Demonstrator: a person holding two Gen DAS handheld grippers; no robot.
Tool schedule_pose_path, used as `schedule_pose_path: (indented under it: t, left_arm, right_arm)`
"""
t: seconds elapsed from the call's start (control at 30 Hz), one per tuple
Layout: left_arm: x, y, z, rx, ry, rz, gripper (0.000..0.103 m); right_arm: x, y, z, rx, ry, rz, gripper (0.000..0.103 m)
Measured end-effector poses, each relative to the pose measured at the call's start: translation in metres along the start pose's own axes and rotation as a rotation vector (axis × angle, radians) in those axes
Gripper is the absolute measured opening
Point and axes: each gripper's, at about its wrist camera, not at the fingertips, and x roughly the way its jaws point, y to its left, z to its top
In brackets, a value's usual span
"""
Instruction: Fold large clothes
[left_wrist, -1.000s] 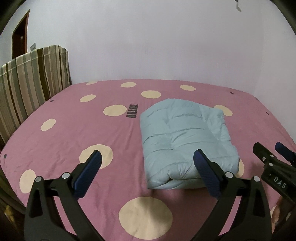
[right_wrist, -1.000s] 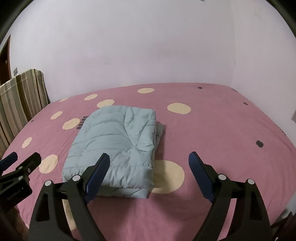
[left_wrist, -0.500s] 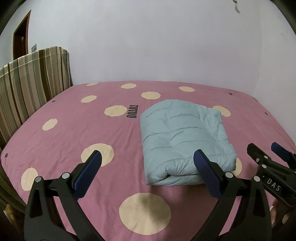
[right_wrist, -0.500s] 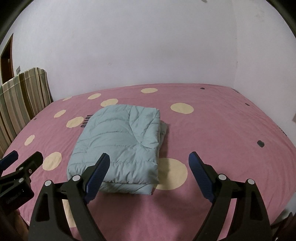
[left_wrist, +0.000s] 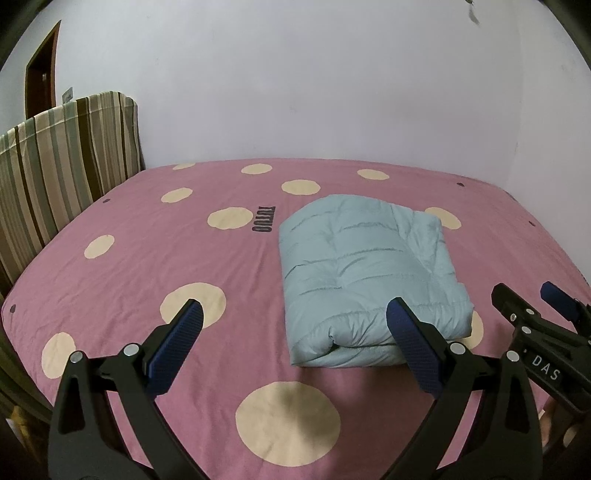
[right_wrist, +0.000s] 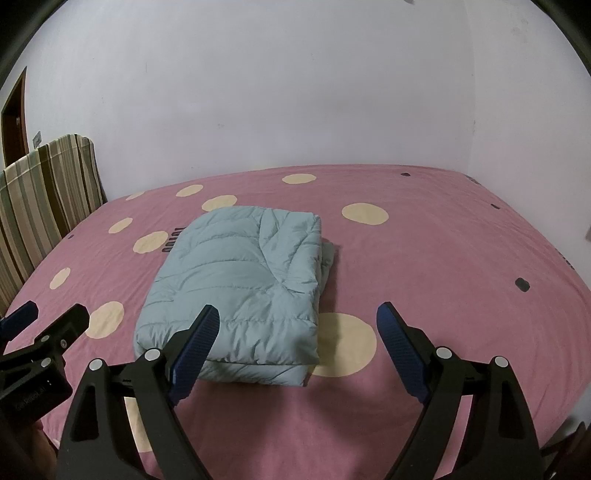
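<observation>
A pale blue padded jacket (left_wrist: 365, 273) lies folded into a thick rectangle on the pink bed (left_wrist: 155, 258); it also shows in the right wrist view (right_wrist: 240, 284). My left gripper (left_wrist: 295, 332) is open and empty, held above the bed's near edge, short of the jacket. My right gripper (right_wrist: 297, 336) is open and empty, also short of the jacket's near edge. The right gripper shows at the right of the left wrist view (left_wrist: 532, 314), and the left gripper at the left of the right wrist view (right_wrist: 44, 325).
The pink sheet (right_wrist: 443, 258) has cream dots and covers the whole bed. A striped headboard cover (left_wrist: 55, 162) stands at the left. White walls (left_wrist: 295, 81) close the far side and the right. A door frame (left_wrist: 40, 66) is at the far left.
Both grippers have drawn back and up from the jacket, which now looks smaller and farther. The jacket has not moved, and both grippers stay open.
</observation>
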Motion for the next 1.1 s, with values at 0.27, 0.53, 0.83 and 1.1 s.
schedule_pose_path:
  t: [0.27, 0.53, 0.83, 1.1]
  left_arm:
    - [0.0006, 0.0011, -0.0007, -0.007, 0.005, -0.007, 0.099]
    - [0.0001, 0.0008, -0.0015, -0.009, 0.004, -0.010, 0.099]
    - [-0.0008, -0.0016, -0.0018, -0.007, 0.007, -0.011, 0.099]
    - [-0.0060, -0.0065, -0.0030, -0.002, -0.006, -0.012, 0.099]
  right_arm:
    - [0.0008, 0.0013, -0.0014, -0.002, 0.002, 0.003, 0.086]
    - [0.0017, 0.0012, -0.0020, -0.005, 0.004, 0.009, 0.086]
    - [-0.0010, 0.0021, -0.0036, -0.009, -0.002, 0.013, 0.086]
    - [-0.0019, 0.0040, -0.0040, -0.008, -0.002, 0.012, 0.086]
